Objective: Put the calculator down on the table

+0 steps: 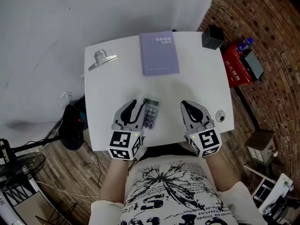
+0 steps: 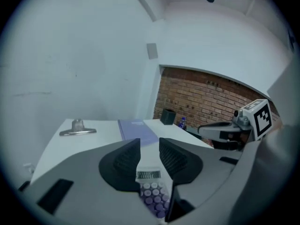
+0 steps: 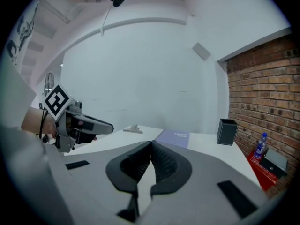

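- Purple-keyed calculator (image 2: 152,191) pinched in left gripper (image 2: 149,149), low at near edge of white table (image 1: 197,78): likely set-down pose.
- Right gripper (image 3: 151,146) clenched on nothing, parked aside for clearance.

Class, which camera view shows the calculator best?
The head view: the whole calculator shows from above, display and keys, at the left gripper over the table. The left gripper view shows only part of it, close up between the jaws. The right gripper view does not show it clearly.
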